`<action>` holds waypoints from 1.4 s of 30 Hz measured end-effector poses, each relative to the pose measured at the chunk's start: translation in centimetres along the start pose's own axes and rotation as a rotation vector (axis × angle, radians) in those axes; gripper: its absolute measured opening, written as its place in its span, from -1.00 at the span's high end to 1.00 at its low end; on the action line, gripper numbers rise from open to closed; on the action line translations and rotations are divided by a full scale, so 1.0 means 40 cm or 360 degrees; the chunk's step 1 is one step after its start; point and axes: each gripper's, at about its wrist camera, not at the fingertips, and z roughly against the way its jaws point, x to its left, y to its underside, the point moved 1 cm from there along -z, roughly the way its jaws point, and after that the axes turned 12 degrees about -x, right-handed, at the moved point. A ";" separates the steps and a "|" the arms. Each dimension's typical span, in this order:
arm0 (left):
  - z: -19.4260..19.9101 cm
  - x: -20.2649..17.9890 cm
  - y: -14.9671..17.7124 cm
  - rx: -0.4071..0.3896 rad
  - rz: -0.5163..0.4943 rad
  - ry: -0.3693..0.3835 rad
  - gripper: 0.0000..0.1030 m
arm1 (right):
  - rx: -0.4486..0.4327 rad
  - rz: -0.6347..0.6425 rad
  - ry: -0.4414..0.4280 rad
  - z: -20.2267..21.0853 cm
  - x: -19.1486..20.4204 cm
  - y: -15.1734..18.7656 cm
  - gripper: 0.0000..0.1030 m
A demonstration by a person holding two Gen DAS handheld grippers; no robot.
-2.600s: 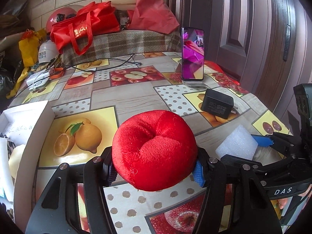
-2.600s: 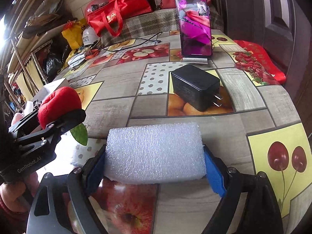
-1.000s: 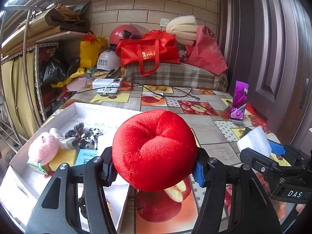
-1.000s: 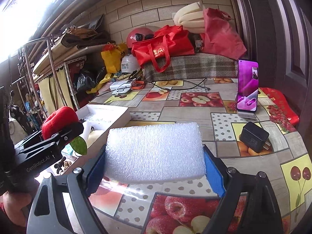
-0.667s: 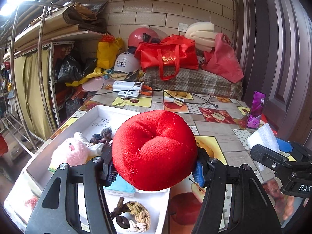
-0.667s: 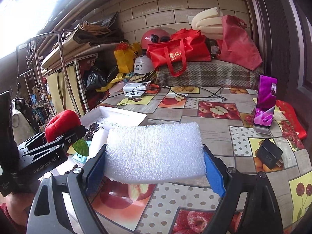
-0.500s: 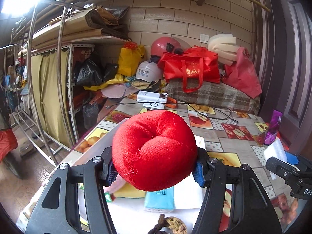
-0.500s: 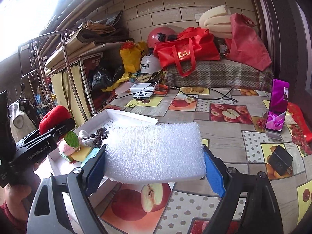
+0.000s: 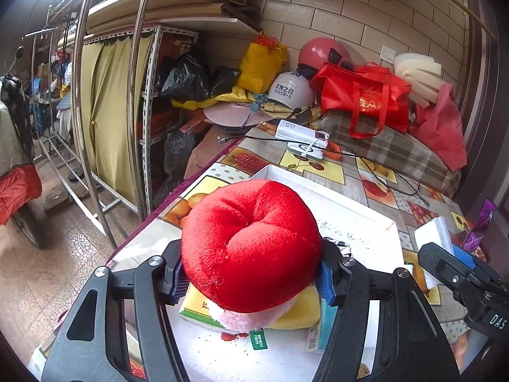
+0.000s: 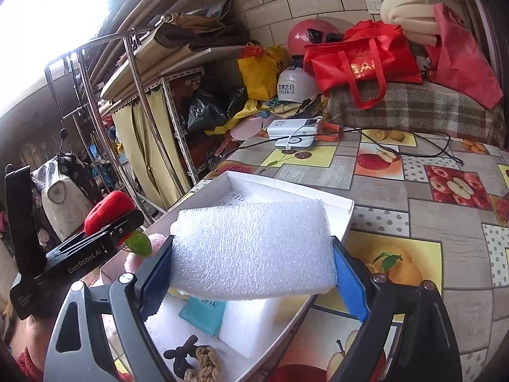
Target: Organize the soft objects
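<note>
My left gripper [image 9: 251, 277] is shut on a red plush apple [image 9: 251, 245] and holds it above the near left part of a white box [image 9: 356, 219]. It also shows in the right wrist view [image 10: 108, 207]. My right gripper [image 10: 251, 270] is shut on a white foam block [image 10: 251, 248], held above the same box [image 10: 286, 187]. Inside the box lie a pink plush toy [image 9: 241, 320], a yellow sponge [image 9: 302, 308], a blue packet [image 10: 203, 313], a white foam piece [image 10: 248, 324] and a knotted rope [image 10: 197, 363].
The box sits at the left edge of a table with a fruit-pattern cloth [image 10: 413, 210]. White power banks with cables [image 10: 296, 130] lie further back. Bags, helmets and a plaid cushion [image 10: 413, 108] fill the back. A metal rack [image 9: 111, 111] stands beside the table.
Both grippers have swung left with their loads, from over the tablecloth to over the white box. The left gripper now looks past the table's left edge. Both grips are unchanged.
</note>
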 end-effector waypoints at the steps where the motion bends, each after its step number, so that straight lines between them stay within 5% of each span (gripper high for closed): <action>1: -0.001 0.002 -0.001 -0.0002 0.0011 -0.0002 -0.34 | -0.0002 0.0038 -0.0009 -0.014 0.010 0.004 -0.79; 2: 0.001 0.006 0.000 -0.0015 0.0020 -0.0007 -0.43 | -0.0001 0.0089 0.0007 -0.024 0.020 0.012 -1.00; 4: 0.012 0.014 -0.005 -0.0068 0.0040 -0.0036 -1.00 | -0.0027 0.0159 0.0050 -0.028 0.030 0.029 -1.00; 15: 0.069 0.003 0.009 -0.0149 0.0063 -0.0147 -1.00 | -0.0014 0.0002 0.0101 0.005 -0.005 0.041 -1.00; 24: 0.117 -0.098 0.024 -0.0158 0.0028 0.0000 -1.00 | -0.0062 -0.0048 0.0111 0.070 -0.040 0.051 -1.00; 32: 0.148 -0.271 0.096 -0.0091 -0.0135 0.0242 -1.00 | -0.0033 0.0097 0.0416 0.199 -0.171 0.109 -1.00; 38: 0.183 -0.435 0.168 -0.0164 -0.0301 0.0377 -1.00 | -0.0270 0.0019 0.0675 0.369 -0.308 0.115 -1.00; 42: 0.171 -0.516 0.215 -0.0119 -0.0431 0.0394 -0.99 | -0.0246 -0.0023 0.0720 0.381 -0.355 0.121 -1.00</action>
